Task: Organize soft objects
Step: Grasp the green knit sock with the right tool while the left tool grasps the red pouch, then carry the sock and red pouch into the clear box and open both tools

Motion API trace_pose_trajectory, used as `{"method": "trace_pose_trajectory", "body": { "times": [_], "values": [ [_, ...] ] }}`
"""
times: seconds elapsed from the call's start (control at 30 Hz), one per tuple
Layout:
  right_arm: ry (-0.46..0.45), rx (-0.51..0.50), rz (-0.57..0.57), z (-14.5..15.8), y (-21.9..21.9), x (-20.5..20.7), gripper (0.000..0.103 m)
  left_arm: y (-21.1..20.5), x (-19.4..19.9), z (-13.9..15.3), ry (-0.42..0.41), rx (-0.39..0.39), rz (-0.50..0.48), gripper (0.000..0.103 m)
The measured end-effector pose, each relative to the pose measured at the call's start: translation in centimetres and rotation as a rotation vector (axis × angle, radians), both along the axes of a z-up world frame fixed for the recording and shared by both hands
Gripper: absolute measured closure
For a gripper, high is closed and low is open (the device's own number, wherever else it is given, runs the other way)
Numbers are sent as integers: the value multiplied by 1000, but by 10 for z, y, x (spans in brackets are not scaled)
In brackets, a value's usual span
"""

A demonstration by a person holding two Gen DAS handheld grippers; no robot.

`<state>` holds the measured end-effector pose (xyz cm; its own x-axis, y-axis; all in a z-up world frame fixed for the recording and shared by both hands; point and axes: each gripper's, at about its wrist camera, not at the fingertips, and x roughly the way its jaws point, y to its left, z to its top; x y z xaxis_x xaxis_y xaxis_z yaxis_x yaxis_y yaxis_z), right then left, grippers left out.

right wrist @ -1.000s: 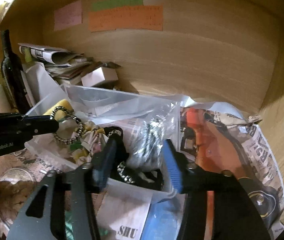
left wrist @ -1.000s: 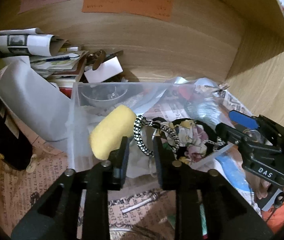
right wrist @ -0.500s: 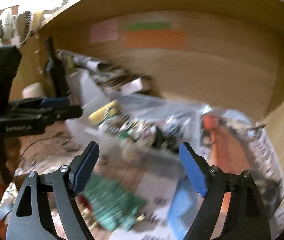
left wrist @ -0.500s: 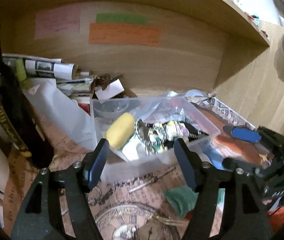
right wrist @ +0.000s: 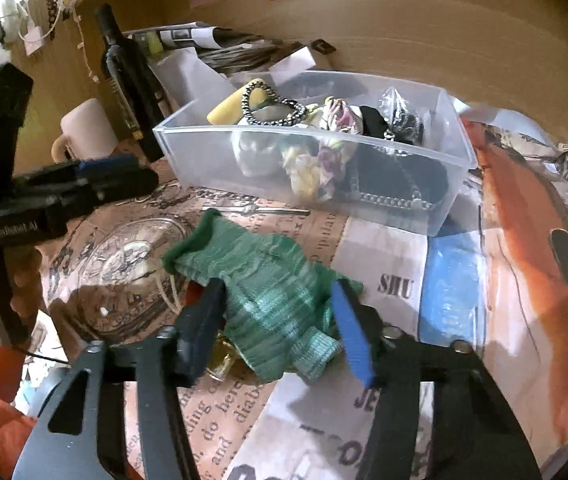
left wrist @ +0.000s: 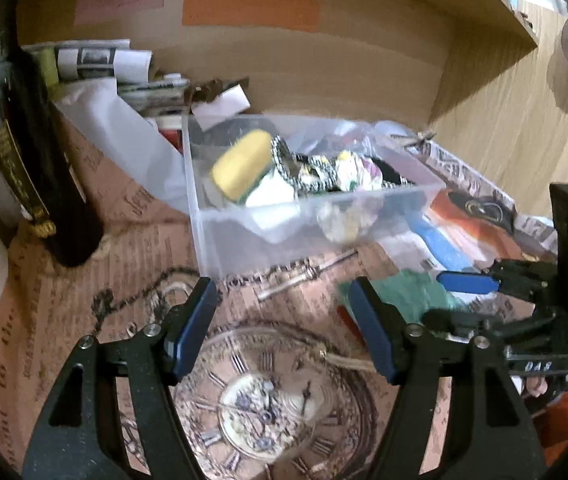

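A clear plastic bin (left wrist: 220, 236) (right wrist: 204, 160) holds a yellow sponge (left wrist: 242, 166) (right wrist: 224, 110), a black-and-white cord loop (left wrist: 280, 156) (right wrist: 272, 106), a floral cloth (left wrist: 357, 170) (right wrist: 335, 120) and a black item with a chain (right wrist: 403, 184). A green knit cloth (right wrist: 260, 280) (left wrist: 411, 292) lies on the paper-covered table in front of the bin. My right gripper (right wrist: 278, 316) is open, its fingers either side of the green cloth. My left gripper (left wrist: 284, 320) is open and empty, over the clock picture in front of the bin.
A dark wine bottle (left wrist: 32, 152) (right wrist: 132, 80) stands left of the bin. A white mug (right wrist: 84, 128) stands beside it. Rolled papers (left wrist: 92, 60) are stacked at the back left. A metal pen (left wrist: 307, 272) lies in front of the bin. Wooden walls enclose back and right.
Both grippers pulled back out of the bin and opened wide. The left one released the cord loop into the bin. The right one now straddles the green cloth.
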<state>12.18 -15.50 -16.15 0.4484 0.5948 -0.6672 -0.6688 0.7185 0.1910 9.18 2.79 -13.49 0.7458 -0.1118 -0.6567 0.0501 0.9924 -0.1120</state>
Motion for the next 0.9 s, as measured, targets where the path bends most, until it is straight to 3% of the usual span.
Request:
{"method": "trace_pose_trajectory", "body": {
  "times": [0.13,0.53,0.73,0.8,0.9],
  "values": [
    [-29,-2,9,3,1,-5,88,-8,-4,-7,20,-10,-22,34],
    [-161,88,-138,32,-34,-12,91,-54,16,-27,101,-30,-135,28],
    [-181,92,-190,35,-51,-16,91,-70,32,-46,172,-82,-170,29],
    [-180,92,-196,34,-57,-17,91,-74,33,-46,154,-68,-164,36],
    [-183,89,-205,33,-61,-17,91,-76,34,-45,150,-85,-182,57]
  ]
}}
